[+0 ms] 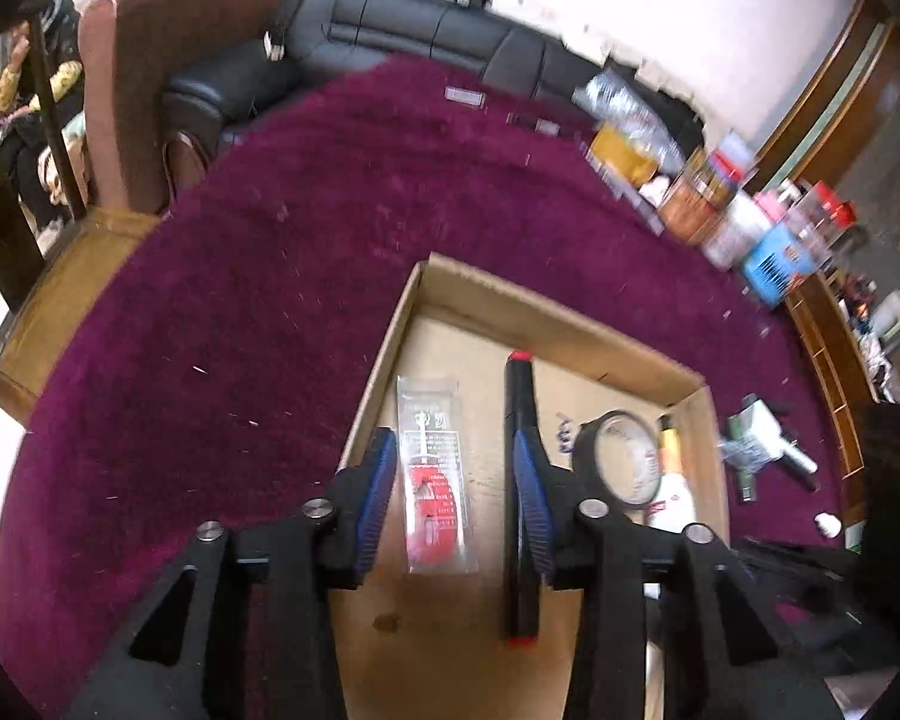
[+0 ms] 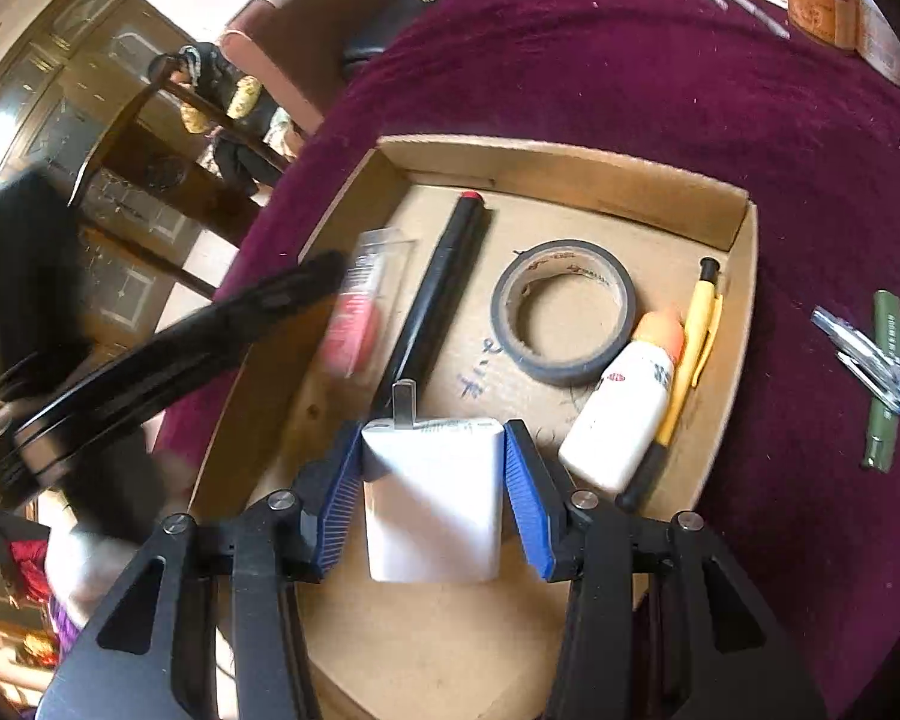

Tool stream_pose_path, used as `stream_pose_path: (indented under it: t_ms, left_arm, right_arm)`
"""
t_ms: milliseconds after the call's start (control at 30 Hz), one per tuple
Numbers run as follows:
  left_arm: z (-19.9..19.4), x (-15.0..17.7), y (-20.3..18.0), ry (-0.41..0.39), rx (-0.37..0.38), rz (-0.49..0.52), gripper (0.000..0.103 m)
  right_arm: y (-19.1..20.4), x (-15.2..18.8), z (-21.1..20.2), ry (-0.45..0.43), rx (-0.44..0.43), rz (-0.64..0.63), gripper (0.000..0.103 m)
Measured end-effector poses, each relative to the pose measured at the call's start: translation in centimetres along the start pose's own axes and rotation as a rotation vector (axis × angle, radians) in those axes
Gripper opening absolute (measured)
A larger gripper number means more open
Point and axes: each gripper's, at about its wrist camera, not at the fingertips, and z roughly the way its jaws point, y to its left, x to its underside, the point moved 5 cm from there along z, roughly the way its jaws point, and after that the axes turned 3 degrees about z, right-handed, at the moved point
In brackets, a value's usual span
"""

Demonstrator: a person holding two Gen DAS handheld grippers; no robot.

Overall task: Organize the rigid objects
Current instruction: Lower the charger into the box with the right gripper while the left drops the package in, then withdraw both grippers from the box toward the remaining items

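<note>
The box [image 2: 744, 276] already held a packet [image 1: 435, 474], a stick [image 2: 444, 276], tape [image 2: 561, 312], a bottle [image 2: 627, 414] and a pen [image 2: 693, 354], while the right gripper [image 2: 432, 480] squeezed a white plug [image 2: 432, 498] above it, the left gripper [image 1: 453, 498] hung apart over the packet, and pens [image 2: 870, 360] waited on the rug [image 2: 630, 72].

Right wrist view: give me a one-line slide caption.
Right tool grips a white charger above the cardboard box holding tape roll, black marker and glue bottle.
</note>
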Motion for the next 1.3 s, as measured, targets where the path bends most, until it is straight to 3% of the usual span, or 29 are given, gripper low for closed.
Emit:
stream_pose_path:
  t_ms: [200,367,467,633,767,967,1033,1067,1133,1233,1300]
  left_arm:
    - [-6.4,1.8,0.5,-0.145,0.034,-0.025,0.056]
    - [-8.4,3.2,0.9,-0.198,0.007,-0.03,0.058]
    - [-8.8,3.6,0.7,-0.21,-0.001,-0.036,0.058]
    - [-9.6,4.1,-0.3,-0.232,-0.018,-0.009,0.063]
    - [-9.8,5.0,-1.5,-0.241,-0.025,0.011,0.063]
    - [-10.3,6.7,-4.8,-0.264,-0.005,0.046,0.065]
    - [-10.3,7.2,-6.2,-0.262,0.017,0.052,0.066]
    - [-10.2,7.4,-7.1,-0.256,0.032,0.059,0.07]
    - [-9.7,7.8,-9.2,-0.237,0.062,0.079,0.073]
    - [-8.6,8.3,-12.8,-0.182,0.122,0.12,0.073]
    - [-7.5,8.7,-15.3,-0.13,0.173,0.142,0.073]
  right_arm:
    - [0.0,-1.0,0.8,-0.006,0.06,0.001,0.046]
    - [-0.3,-2.2,1.1,-0.049,0.146,-0.007,0.047]
    - [-0.3,-2.4,0.8,-0.063,0.134,-0.005,0.048]
    - [0.0,-1.4,-3.4,-0.159,0.055,-0.011,0.048]
    - [-1.0,0.5,-9.2,-0.288,0.117,-0.062,0.049]
    - [-6.5,4.8,-19.4,-0.516,0.319,-0.066,0.059]
    - [-8.4,6.5,-22.9,-0.607,0.407,-0.053,0.073]
    - [-9.3,7.3,-24.4,-0.653,0.448,-0.039,0.086]
    - [-11.8,8.5,-26.7,-0.74,0.515,0.005,0.089]
    - [-17.3,9.0,-27.8,-0.717,0.559,0.127,0.089]
    - [-21.4,8.9,-26.8,-0.652,0.514,0.233,0.089]
